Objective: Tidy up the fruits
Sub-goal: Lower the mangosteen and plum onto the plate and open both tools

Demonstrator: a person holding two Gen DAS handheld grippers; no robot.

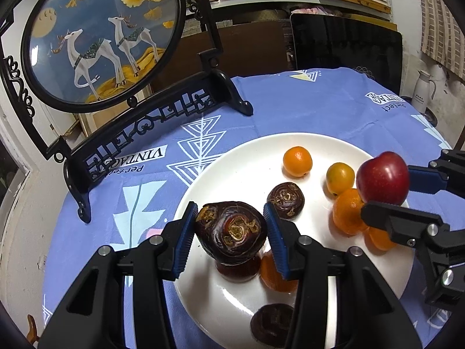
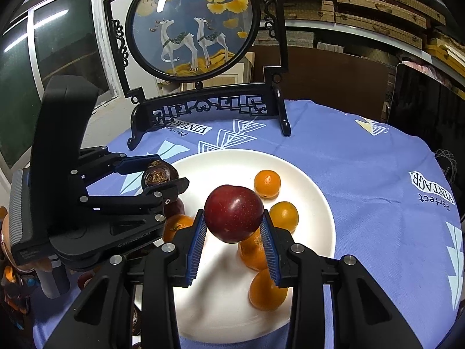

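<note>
A white plate (image 1: 232, 163) on the blue cloth holds several small oranges (image 1: 297, 161) and dark brown fruits (image 1: 285, 200). My left gripper (image 1: 231, 229) is shut on a dark brown fruit (image 1: 232, 232) and holds it above the plate's left side. My right gripper (image 2: 234, 232) is shut on a red apple (image 2: 234, 213) above the plate (image 2: 305, 186), over the oranges (image 2: 267, 184). The apple (image 1: 383, 178) and right gripper show at the right of the left wrist view. The left gripper (image 2: 162, 177) with its brown fruit (image 2: 159, 173) shows at the left of the right wrist view.
A black-framed round deer screen (image 1: 98, 37) stands at the table's back left; it also shows in the right wrist view (image 2: 194, 23). A dark tablet (image 1: 345, 43) and a white jug (image 1: 424, 90) stand beyond the far right edge. Small figurines (image 2: 17, 285) sit at the left.
</note>
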